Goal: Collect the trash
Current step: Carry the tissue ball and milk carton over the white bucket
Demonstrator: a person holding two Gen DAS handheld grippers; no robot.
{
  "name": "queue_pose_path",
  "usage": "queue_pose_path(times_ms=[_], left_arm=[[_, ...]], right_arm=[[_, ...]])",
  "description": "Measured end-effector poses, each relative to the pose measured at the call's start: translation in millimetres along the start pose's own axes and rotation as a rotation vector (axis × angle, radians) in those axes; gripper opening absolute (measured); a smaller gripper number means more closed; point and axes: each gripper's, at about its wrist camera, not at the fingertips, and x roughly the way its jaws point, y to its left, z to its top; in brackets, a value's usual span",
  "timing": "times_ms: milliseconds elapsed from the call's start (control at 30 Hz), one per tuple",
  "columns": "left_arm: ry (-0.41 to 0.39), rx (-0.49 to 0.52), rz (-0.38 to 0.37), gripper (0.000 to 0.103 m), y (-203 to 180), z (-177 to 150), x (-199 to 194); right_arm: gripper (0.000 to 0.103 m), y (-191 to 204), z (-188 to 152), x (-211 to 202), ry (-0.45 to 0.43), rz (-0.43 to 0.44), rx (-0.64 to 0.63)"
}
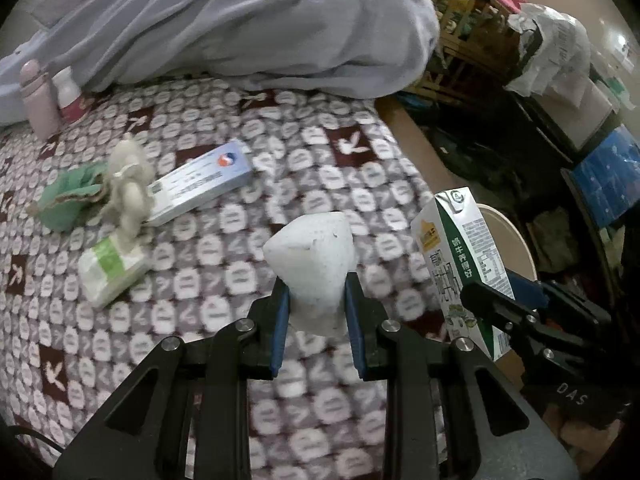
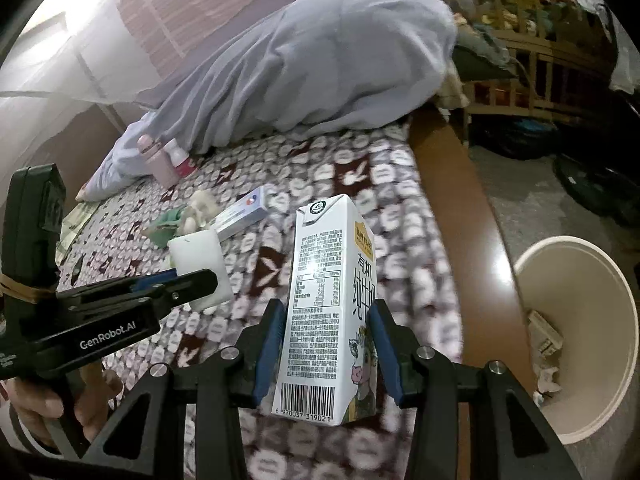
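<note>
Between our left gripper's [image 1: 316, 296] blue pads [image 1: 281, 328] sits a white foam block [image 1: 312, 268], clenched at its lower half and held above the patterned bedspread [image 1: 224, 248]. To its right, in the same left-wrist view, the right gripper [image 1: 508, 300] carries a milk carton [image 1: 464, 264] upright, with the rim of a beige bin [image 1: 516, 232] showing just behind it. Further back on the bedspread lie a tissue pack [image 1: 110, 270], a pale crumpled wad [image 1: 130, 188] resting partly on it, a green cloth [image 1: 68, 196] and a long white-and-blue box [image 1: 200, 182]. A pink bottle [image 1: 38, 100] and a smaller white one [image 1: 68, 94] stand by the grey blanket [image 1: 240, 24].

From the right wrist, we see our right gripper [image 2: 328, 344] gripping the carton [image 2: 328, 312] on both sides, barcode end nearest us, the carton upright over the bed's edge. Off to the right, below the wooden bed rail [image 2: 472, 200], the bin [image 2: 592, 280] stands on the floor with scraps of paper [image 2: 546, 356] in its bottom. At left, the left gripper [image 2: 188, 282] holds the foam block [image 2: 200, 268], and a hand [image 2: 44, 404] wraps its handle. The box [image 2: 240, 216], wad [image 2: 198, 210] and cloth [image 2: 166, 226] lie behind, near the bottles [image 2: 156, 160].
</note>
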Motion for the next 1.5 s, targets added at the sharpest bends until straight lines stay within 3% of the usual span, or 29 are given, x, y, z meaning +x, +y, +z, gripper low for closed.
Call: queue_pose_path(times_ms=[1500], left_arm=[[0.084, 0.216, -0.162, 0.024, -166.4, 18.6, 54.0]], right_arm=[[0.043, -150.2, -23.9, -73.6, -0.065, -0.196, 0.221]])
